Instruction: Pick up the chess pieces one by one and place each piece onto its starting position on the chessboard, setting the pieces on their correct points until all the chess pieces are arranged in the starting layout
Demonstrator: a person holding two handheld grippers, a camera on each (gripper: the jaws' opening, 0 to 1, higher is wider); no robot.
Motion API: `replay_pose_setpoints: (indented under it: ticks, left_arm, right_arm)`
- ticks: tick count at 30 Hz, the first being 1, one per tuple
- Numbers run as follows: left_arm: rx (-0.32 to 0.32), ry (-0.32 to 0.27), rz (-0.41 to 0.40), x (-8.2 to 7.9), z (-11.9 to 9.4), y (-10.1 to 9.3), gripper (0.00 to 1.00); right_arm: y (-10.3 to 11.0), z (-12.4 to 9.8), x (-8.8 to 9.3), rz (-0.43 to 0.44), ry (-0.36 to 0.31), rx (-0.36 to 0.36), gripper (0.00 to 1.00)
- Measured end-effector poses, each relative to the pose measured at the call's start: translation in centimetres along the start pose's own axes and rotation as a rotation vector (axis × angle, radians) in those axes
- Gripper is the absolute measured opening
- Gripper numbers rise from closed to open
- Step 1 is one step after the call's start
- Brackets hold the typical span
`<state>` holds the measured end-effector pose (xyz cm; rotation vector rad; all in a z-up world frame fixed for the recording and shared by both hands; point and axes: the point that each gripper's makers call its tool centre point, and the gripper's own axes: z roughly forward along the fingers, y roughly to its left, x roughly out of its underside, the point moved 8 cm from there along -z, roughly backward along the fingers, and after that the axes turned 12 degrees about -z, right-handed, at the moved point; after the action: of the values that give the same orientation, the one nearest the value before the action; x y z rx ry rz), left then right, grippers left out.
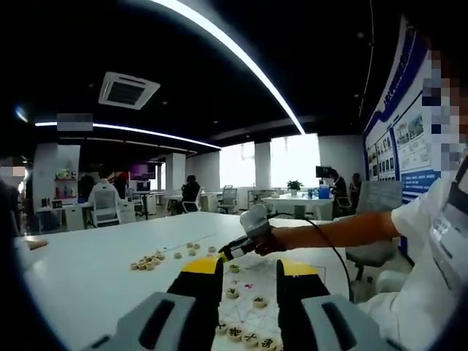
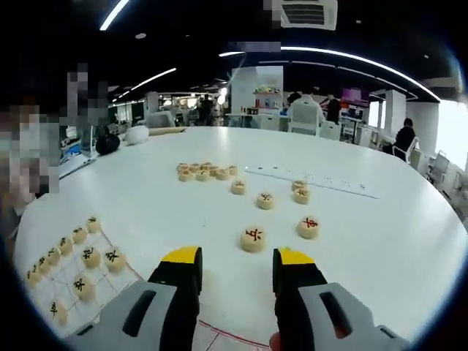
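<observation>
My left gripper stands open above the paper chessboard. Round cream pieces lie on the board between and below its jaws. My right gripper, held by a hand, reaches in from the right just beyond. In the right gripper view, my right gripper is open and holds nothing. A red-marked piece lies just ahead of its jaws, with another red-marked piece to the right. Black-marked pieces sit on the chessboard at lower left.
A heap of loose pieces lies farther out on the white table, with single pieces scattered before it. That heap also lies left of the board. A thin white strip lies beyond. Office chairs stand behind.
</observation>
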<state>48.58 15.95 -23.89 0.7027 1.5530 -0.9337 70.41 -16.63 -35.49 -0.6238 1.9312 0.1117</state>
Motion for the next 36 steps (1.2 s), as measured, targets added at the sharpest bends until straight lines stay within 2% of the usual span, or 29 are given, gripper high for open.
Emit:
replay_pose_setpoints:
  ticks: [7, 14, 18, 21, 22, 29, 36]
  left_arm:
    - [0.006, -0.004, -0.001, 0.0, 0.1, -0.1, 0.31]
    - [0.009, -0.004, 0.0, 0.0, 0.1, -0.2, 0.31]
    - [0.01, 0.0, -0.002, 0.1, 0.2, -0.2, 0.31]
    - [0.012, 0.001, -0.001, 0.1, 0.2, -0.3, 0.31]
    - [0.013, 0.002, 0.0, 0.1, 0.2, -0.3, 0.31]
    - [0.014, 0.005, 0.0, 0.2, 0.3, -0.3, 0.31]
    - [0.017, 0.006, 0.001, 0.2, 0.3, -0.4, 0.31]
  right_arm:
    - [-0.7, 1.8, -0.3, 0.016, 0.027, 0.043, 0.39]
    - [-0.7, 2.4, 0.1, 0.008, 0.054, 0.061, 0.38]
    - [-0.7, 2.7, 0.2, 0.0, 0.054, 0.061, 0.32]
    - [-0.4, 2.7, 0.1, -0.022, 0.056, 0.058, 0.2]
    - [-0.4, 2.7, 0.0, -0.03, 0.053, 0.05, 0.19]
    - [-0.2, 1.7, -0.5, -0.032, 0.036, 0.033, 0.19]
    - [0.2, -1.4, -1.1, -0.046, -0.016, -0.007, 0.19]
